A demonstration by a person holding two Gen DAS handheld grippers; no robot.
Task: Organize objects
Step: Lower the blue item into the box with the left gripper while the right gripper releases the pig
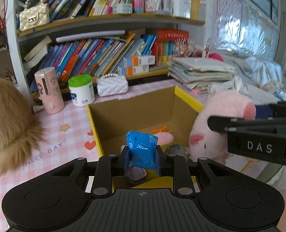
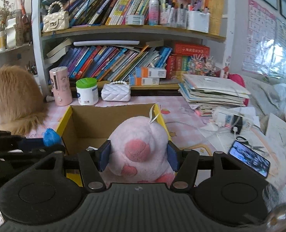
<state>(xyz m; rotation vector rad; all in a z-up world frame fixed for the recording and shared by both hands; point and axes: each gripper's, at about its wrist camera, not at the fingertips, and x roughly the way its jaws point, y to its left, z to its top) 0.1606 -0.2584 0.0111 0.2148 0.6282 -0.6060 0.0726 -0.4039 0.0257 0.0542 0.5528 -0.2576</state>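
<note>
Cardboard box [image 1: 135, 114], open-topped with yellow edges, is sitting on the pink checked tablecloth [image 1: 65, 119] and is the largest thing we are working toward; in both wrist views it is lying straight ahead of and below the two claws. We are carrying the pink plush pig [image 2: 138, 150] in the right gripper [image 2: 138, 155], whose blue pads are pressing into its soft sides, and in the left wrist view the pig is hanging just at the box's right-hand wall, more beside the rim than over the opening. We are holding the smaller blue wrapped packet [image 1: 142, 150] in the left gripper [image 1: 142, 161], jaws closed tight on it, its long axis standing roughly upright, and it is hovering over the near edge of the box. By our judgement the left hand is the nearer to a clean drop, while the pig needs carrying inward across the wall first. Something pink and orange is already lying inside.
</note>
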